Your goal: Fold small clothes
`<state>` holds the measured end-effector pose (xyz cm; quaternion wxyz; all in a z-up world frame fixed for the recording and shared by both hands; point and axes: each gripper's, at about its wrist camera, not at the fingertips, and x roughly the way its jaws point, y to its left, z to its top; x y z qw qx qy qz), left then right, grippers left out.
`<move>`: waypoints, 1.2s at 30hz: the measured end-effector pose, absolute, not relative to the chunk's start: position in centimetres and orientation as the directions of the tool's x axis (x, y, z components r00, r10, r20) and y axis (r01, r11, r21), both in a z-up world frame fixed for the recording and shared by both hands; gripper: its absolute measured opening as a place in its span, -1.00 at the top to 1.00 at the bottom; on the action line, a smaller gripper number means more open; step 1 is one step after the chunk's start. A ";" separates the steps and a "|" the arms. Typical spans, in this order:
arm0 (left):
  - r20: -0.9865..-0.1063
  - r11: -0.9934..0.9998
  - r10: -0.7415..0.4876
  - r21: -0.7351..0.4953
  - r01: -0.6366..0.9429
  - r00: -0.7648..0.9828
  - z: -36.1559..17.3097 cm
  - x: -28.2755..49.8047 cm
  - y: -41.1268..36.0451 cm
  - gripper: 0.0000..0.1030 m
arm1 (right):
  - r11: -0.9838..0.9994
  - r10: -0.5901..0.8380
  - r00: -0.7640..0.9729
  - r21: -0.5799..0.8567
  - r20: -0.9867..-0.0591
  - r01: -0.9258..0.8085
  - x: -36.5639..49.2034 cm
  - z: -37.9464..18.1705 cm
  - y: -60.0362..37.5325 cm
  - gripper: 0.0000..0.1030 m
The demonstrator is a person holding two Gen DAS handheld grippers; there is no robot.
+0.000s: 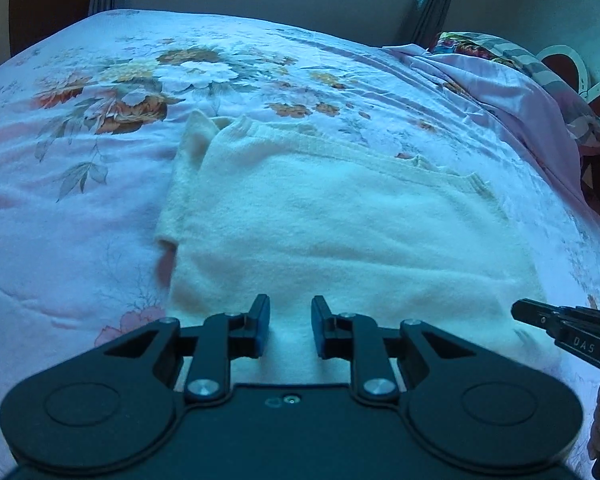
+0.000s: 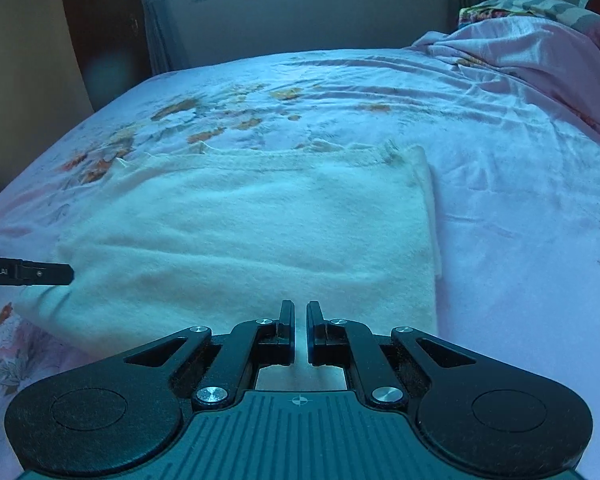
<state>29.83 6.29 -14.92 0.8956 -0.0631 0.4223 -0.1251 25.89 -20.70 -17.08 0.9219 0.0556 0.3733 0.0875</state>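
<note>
A cream sweater (image 1: pixel 340 232) lies partly folded on the floral sheet (image 1: pixel 80 208), its near edge under both grippers. The left gripper (image 1: pixel 290 326) has its jaws a little apart over that edge, whether pinching cloth cannot be told; the right gripper (image 2: pixel 300 334) is closed, apparently gripping nothing. The next fold would go best with both corners pinched evenly and carried across together, keeping the hem straight.

A bed (image 1: pixel 100 208) in a floral pink sheet bears a folded cream garment (image 1: pixel 340 232) and rumpled pink bedding (image 1: pixel 512 96).
</note>
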 end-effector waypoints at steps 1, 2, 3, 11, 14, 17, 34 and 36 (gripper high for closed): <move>-0.737 0.959 -0.283 -0.218 0.181 0.614 -14.7 29.9 5.6 0.62 | 0.977 0.210 0.710 0.162 -0.672 -0.136 26.3 -16.7 -19.9 0.90; -0.733 0.958 -0.286 -0.213 0.191 0.618 -14.4 30.0 4.9 0.62 | 0.977 0.213 0.714 0.156 -0.667 -0.147 26.6 -16.5 -19.2 0.90; -0.728 0.957 -0.289 -0.207 0.203 0.622 -14.2 30.0 4.2 0.62 | 0.976 0.219 0.717 0.154 -0.662 -0.155 26.8 -16.3 -18.6 0.90; -0.763 0.960 -0.272 -0.174 0.218 0.586 -16.1 31.0 0.8 0.63 | 0.969 0.249 0.678 0.185 -0.692 -0.167 29.1 -17.5 -15.0 0.90; -0.770 0.961 -0.269 -0.175 0.214 0.579 -17.5 30.1 1.2 0.62 | 0.961 0.276 0.642 0.203 -0.715 -0.187 28.4 -19.4 -14.7 0.90; -0.771 0.959 -0.273 -0.172 0.225 0.575 -17.7 29.0 1.4 0.62 | 0.958 0.287 0.645 0.200 -0.708 -0.207 26.8 -20.2 -14.6 0.90; -0.723 0.971 -0.237 -0.157 0.180 0.649 -15.4 26.5 4.4 0.63 | 0.956 0.294 0.682 0.220 -0.670 -0.196 24.1 -18.1 -15.4 0.89; -0.713 0.979 -0.205 -0.145 0.145 0.670 -14.8 27.0 5.4 0.62 | 0.956 0.293 0.688 0.223 -0.664 -0.192 24.5 -17.8 -15.4 0.89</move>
